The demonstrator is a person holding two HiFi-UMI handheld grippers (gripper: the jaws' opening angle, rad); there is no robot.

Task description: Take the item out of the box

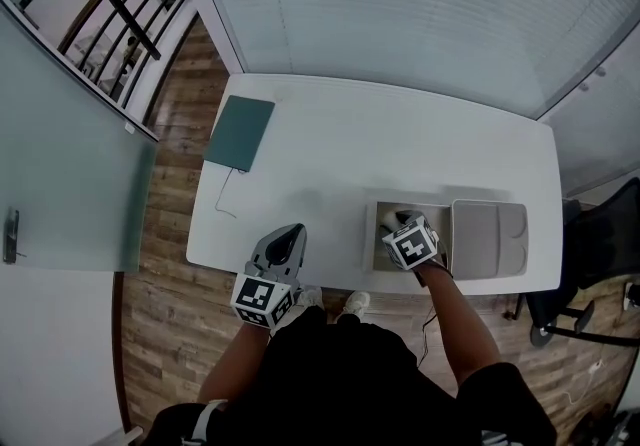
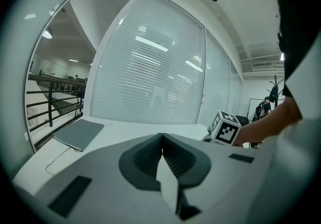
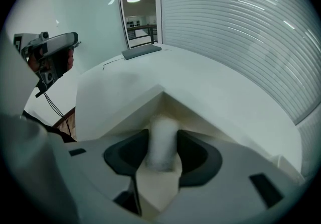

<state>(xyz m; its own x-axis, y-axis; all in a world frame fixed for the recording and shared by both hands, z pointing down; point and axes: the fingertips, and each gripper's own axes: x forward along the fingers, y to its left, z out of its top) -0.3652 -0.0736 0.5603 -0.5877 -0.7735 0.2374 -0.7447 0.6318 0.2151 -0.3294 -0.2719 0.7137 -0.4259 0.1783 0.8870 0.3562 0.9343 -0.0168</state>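
An open white box (image 1: 370, 234) stands near the table's front edge on the right. My right gripper (image 1: 402, 222) reaches steeply down into it. In the right gripper view a white, roll-shaped item (image 3: 162, 126) stands between the dark pads inside the box (image 3: 120, 102), and both pads of the right gripper (image 3: 162, 138) touch its sides. My left gripper (image 1: 292, 232) hovers at the table's front edge, left of the box, shut with nothing in it; its jaws (image 2: 161, 136) meet at the tips.
The box's lid (image 1: 488, 239) lies right beside the box. A teal-grey flat pad (image 1: 240, 132) with a thin cable (image 1: 225, 199) sits at the table's far left corner. A black chair (image 1: 590, 254) stands off the right end. Blinds run behind the table.
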